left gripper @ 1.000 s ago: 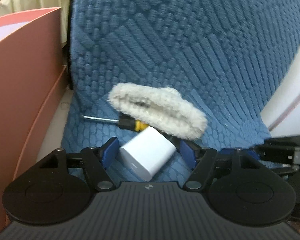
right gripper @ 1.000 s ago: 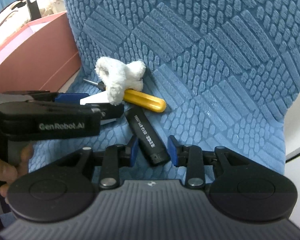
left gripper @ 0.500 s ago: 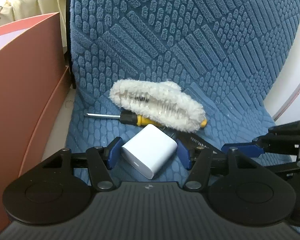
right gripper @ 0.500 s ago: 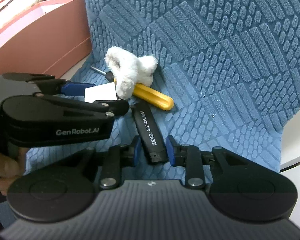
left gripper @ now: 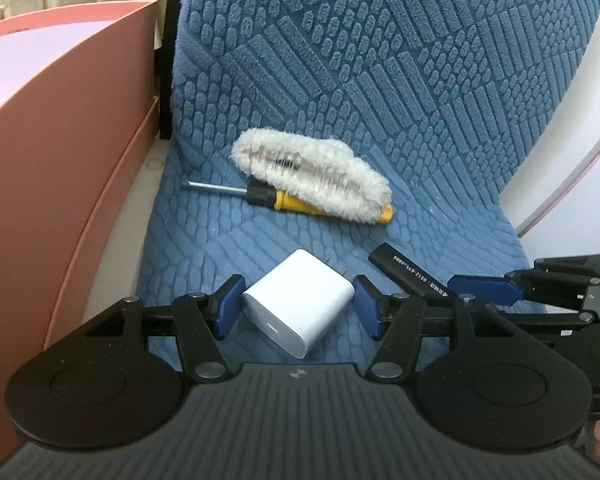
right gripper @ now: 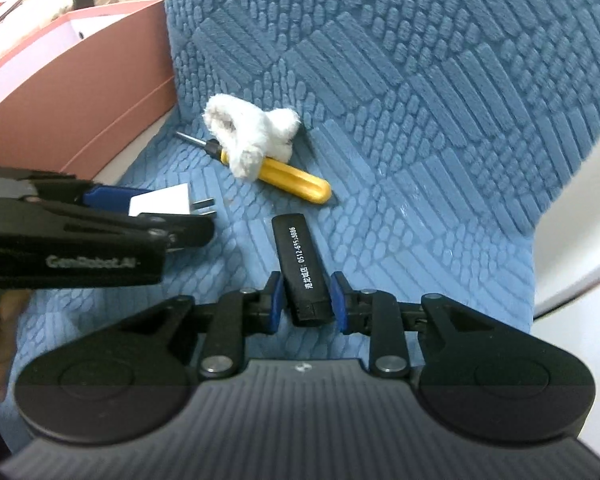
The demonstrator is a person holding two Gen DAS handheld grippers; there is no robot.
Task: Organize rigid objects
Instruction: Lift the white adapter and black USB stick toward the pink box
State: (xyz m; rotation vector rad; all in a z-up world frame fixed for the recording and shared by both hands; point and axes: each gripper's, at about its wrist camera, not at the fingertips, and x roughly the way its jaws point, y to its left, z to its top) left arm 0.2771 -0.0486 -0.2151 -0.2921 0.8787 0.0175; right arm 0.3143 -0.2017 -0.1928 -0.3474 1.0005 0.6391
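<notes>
Left tongs [left gripper: 296, 306] pinch white charger [left gripper: 298, 304]; right tongs [right gripper: 305, 300] pinch black lighter [right gripper: 302, 270], base hidden.

A blue textured cushion [left gripper: 380, 80] fills the frame. At center lie a yellow screwdriver [left gripper: 284, 200] and a fluffy white brush [left gripper: 312, 176] over it.

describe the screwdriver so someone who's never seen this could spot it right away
Start at the blue textured chair cover, near where seat meets backrest. The screwdriver lies flat there, metal tip toward the pink box, its handle partly under a fluffy white brush. It is the only yellow thing; the charger is white, the lighter black.
</notes>
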